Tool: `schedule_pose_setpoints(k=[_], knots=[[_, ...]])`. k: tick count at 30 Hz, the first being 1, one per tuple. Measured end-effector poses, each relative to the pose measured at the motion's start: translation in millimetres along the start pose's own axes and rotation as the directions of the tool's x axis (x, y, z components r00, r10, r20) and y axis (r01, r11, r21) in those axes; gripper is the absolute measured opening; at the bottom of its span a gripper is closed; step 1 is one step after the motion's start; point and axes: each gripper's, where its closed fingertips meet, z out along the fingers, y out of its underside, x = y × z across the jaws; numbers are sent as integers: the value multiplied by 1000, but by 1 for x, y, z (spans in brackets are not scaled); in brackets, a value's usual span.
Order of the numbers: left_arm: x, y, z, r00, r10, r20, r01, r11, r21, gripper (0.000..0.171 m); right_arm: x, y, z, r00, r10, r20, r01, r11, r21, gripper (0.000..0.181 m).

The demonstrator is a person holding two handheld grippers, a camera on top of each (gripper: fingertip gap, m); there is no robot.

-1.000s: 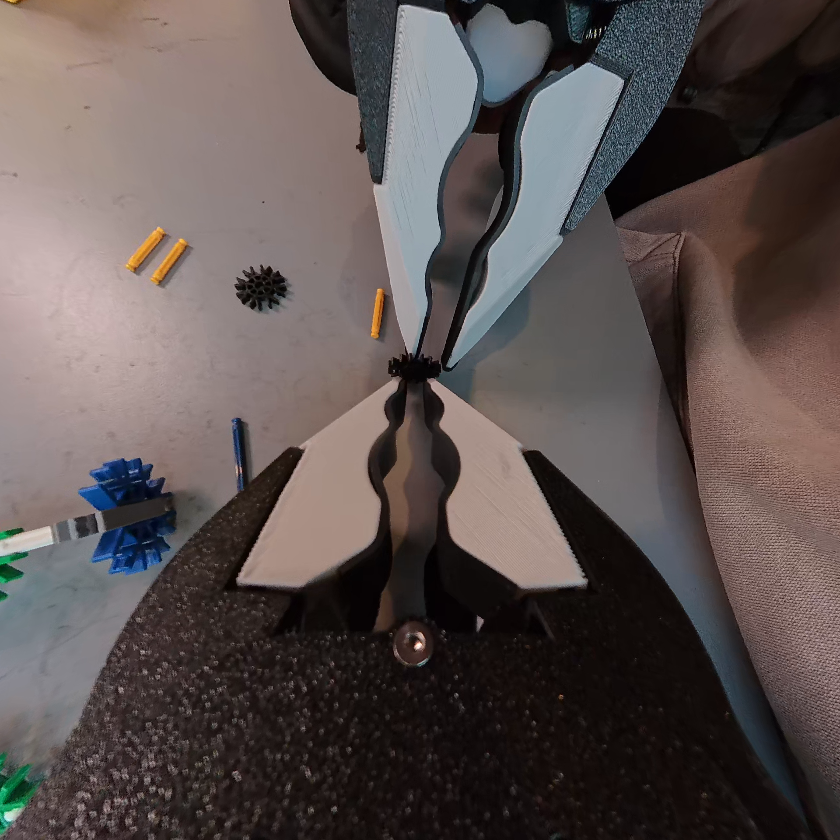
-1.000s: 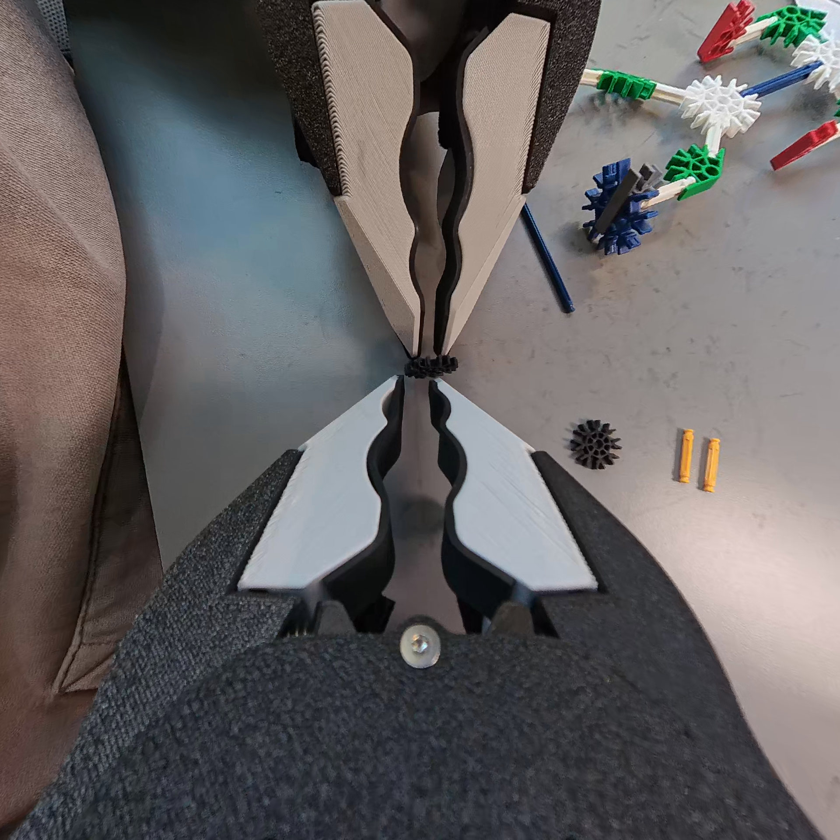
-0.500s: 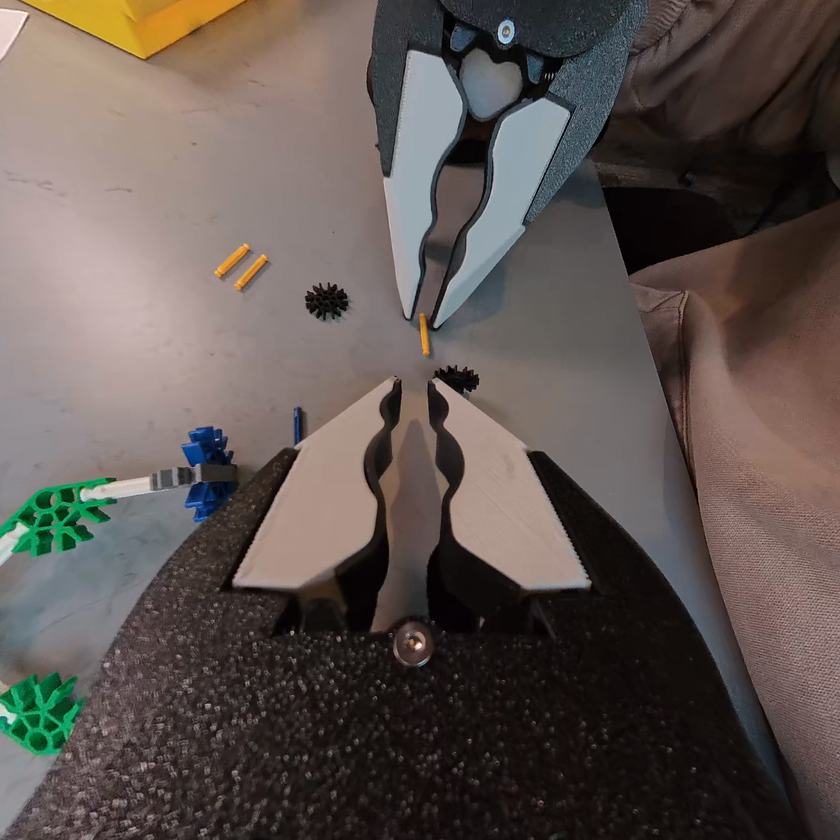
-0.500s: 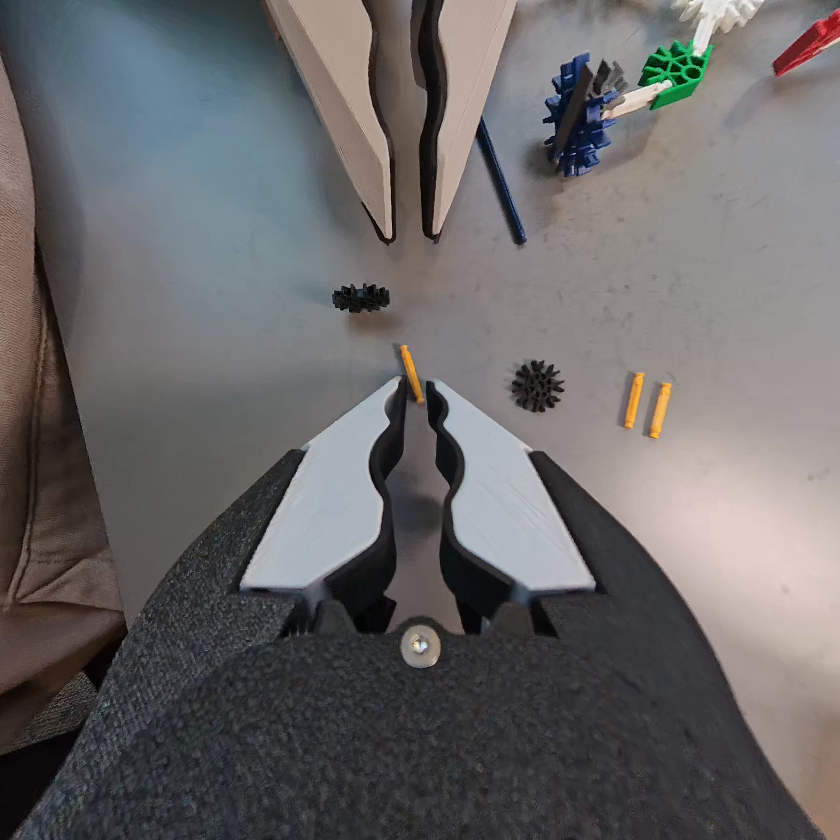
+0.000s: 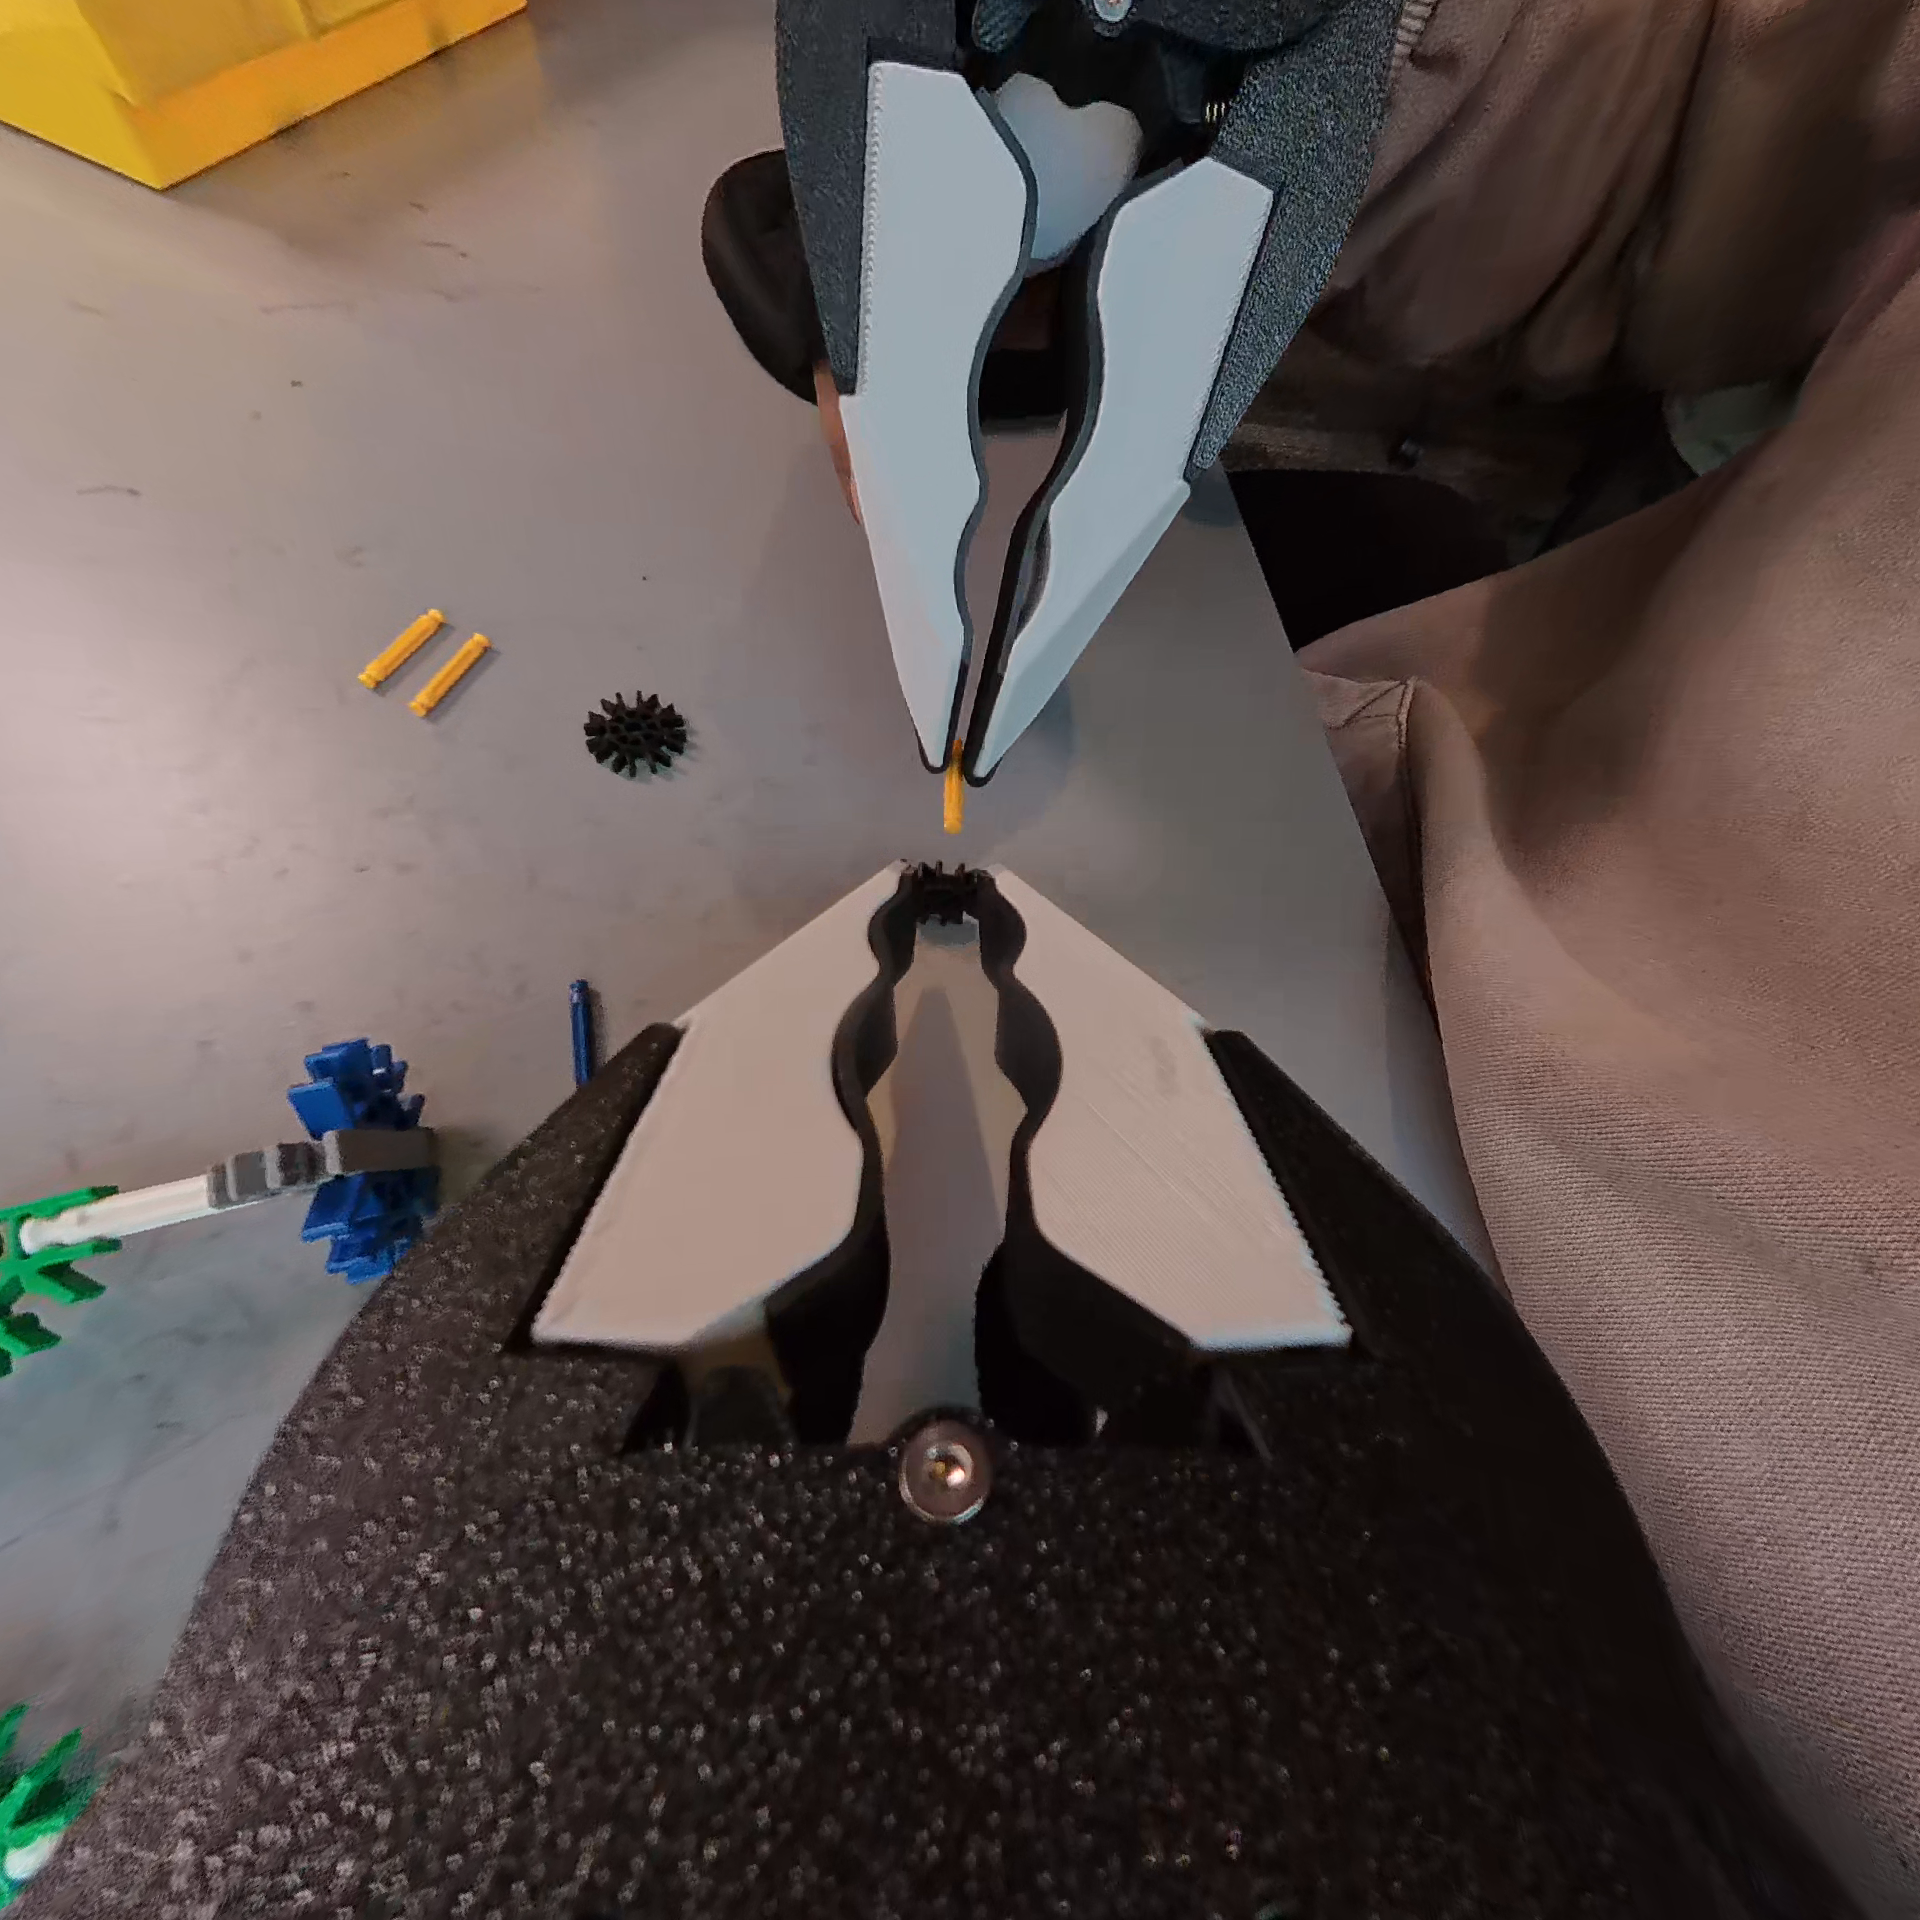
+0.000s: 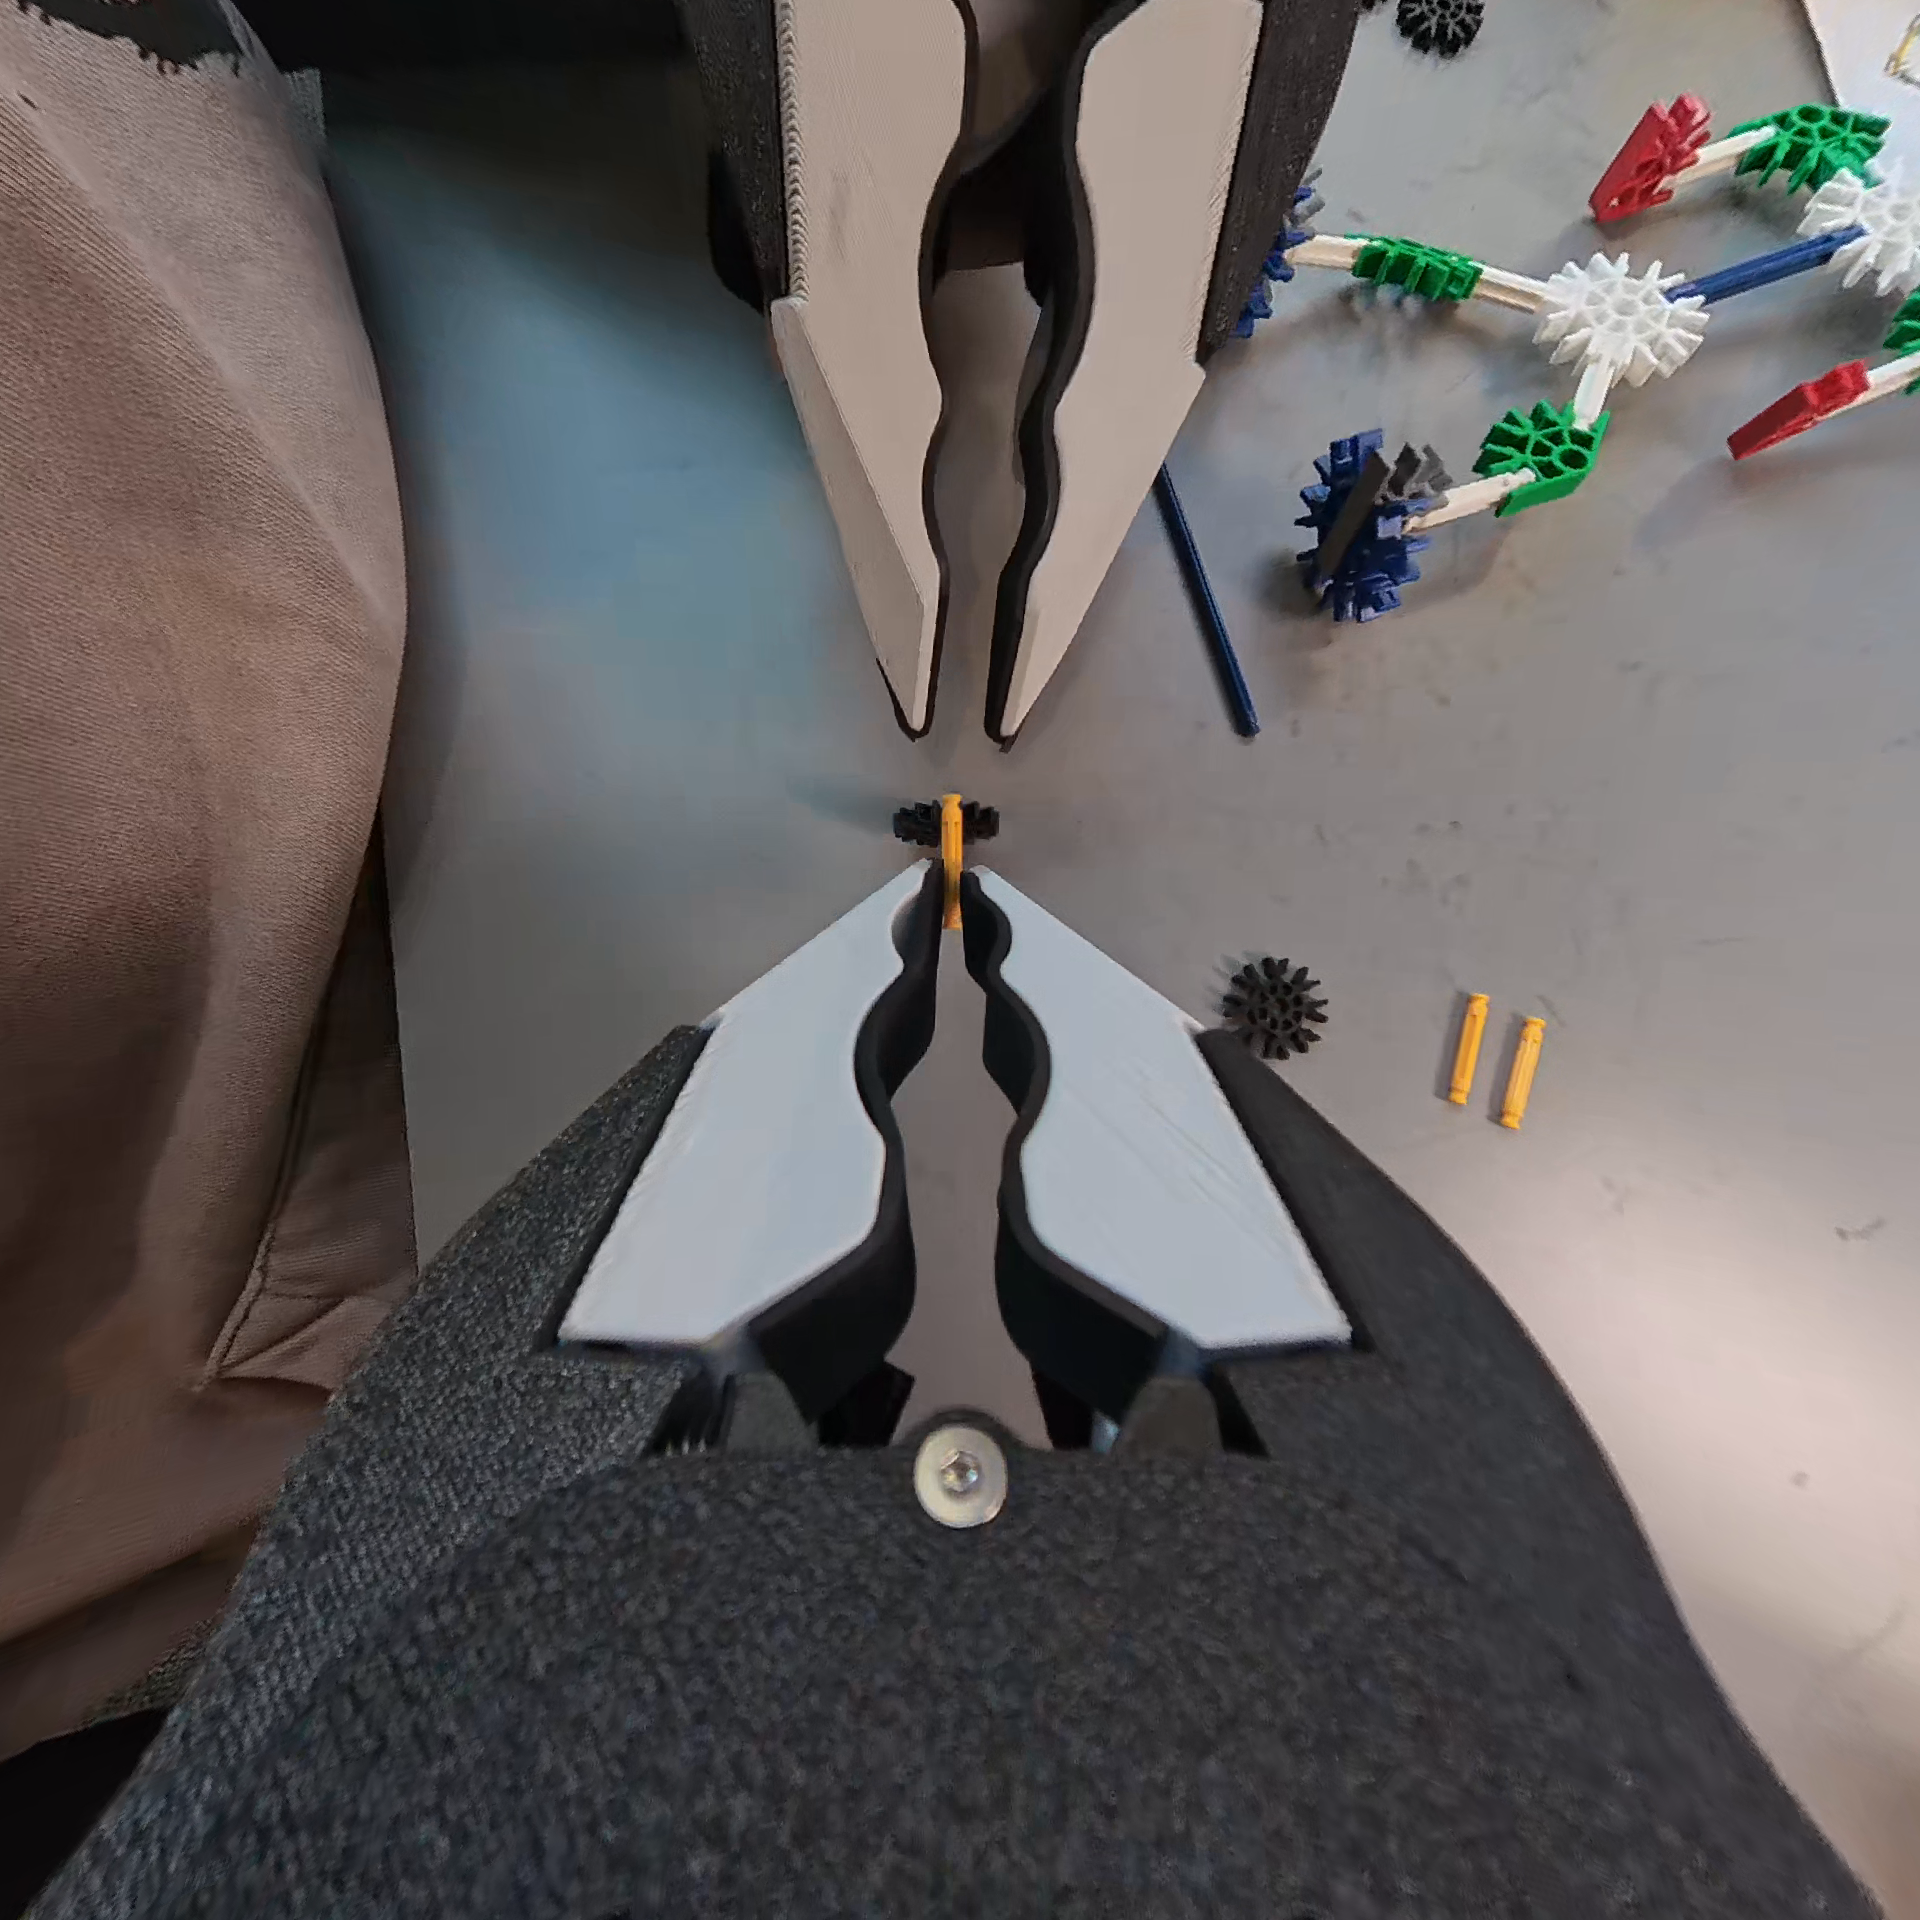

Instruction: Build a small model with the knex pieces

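My right gripper (image 6: 949, 878) is shut on a short yellow rod (image 6: 951, 847) that sticks out past its tips. The rod's free end is over a small black toothed connector (image 6: 914, 821) lying on the grey table (image 6: 623, 520). My left gripper (image 5: 943, 871) faces the right one tip to tip, its jaws a little apart and empty. In the left wrist view the black connector (image 5: 940, 899) shows through the gap at its tips. In the right wrist view the left gripper (image 6: 958, 732) sits just behind the connector, apart from it. The right gripper (image 5: 953, 769) and the rod (image 5: 953, 810) also show in the left wrist view.
A second black connector (image 6: 1275, 1006), two yellow rods (image 6: 1491, 1060), a thin blue rod (image 6: 1205, 603) and a blue connector (image 6: 1351, 530) joined to a green, white and red model (image 6: 1621, 317) lie nearby. A yellow box (image 5: 208, 73) stands far off. A person's beige clothing (image 5: 1662, 935) borders the table edge. My left and right fingertips are right by each other.
A second ago both grippers met at the black connector. It was then left on the table. The right gripper shut on the yellow rod and brought it to the connector; the left moved back close.
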Motion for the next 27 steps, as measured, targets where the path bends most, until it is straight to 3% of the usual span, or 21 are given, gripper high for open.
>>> schedule_pose_setpoints(k=[15,27], knots=[[10,-4,4,999,47,-10,-47,999,2,1,-8,-10,1,1000,-7,14,7,1000,17,2],[-1,-22,-11,997,-71,-28,74,990,124,1,6,-27,-4,998,2,-64,6,992,124,2]])
